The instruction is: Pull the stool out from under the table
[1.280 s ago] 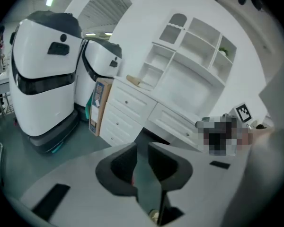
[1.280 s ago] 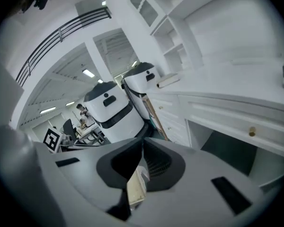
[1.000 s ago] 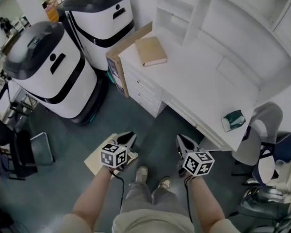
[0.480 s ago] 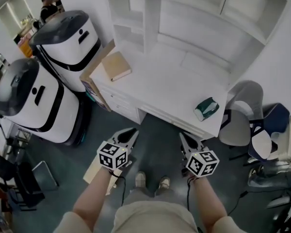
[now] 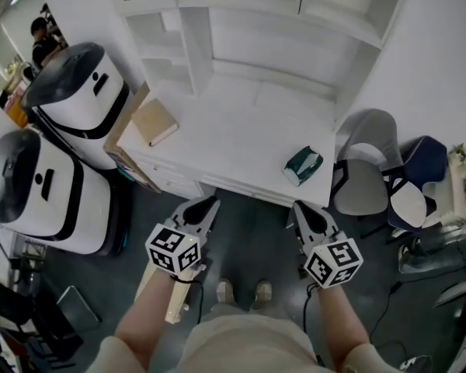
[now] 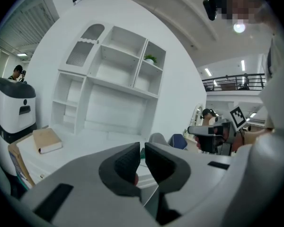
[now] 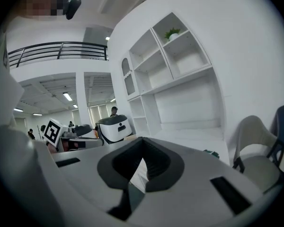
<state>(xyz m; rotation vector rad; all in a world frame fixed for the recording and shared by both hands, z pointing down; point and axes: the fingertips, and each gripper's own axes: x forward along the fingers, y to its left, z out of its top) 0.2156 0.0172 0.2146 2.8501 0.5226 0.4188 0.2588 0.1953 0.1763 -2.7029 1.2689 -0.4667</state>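
White bench (image 5: 241,142) with a shelf unit (image 5: 217,22) behind it fills the head view from above; a tan book (image 5: 155,122) and a small green object (image 5: 303,165) lie on top. The left gripper (image 5: 206,204) and right gripper (image 5: 300,208) hang side by side before its front edge, over dark floor (image 5: 248,231), touching nothing. What may be the stool (image 5: 175,305), a pale wooden piece (partly hidden by the left arm), lies on the floor below the left gripper, clear of the bench; the gap under the bench looks bare. Left gripper view: jaws all but pressed together, nothing between them, aimed at the shelves. Right gripper view: jaws closed tip to tip, empty. If that piece is the stool, the pull looks already done.
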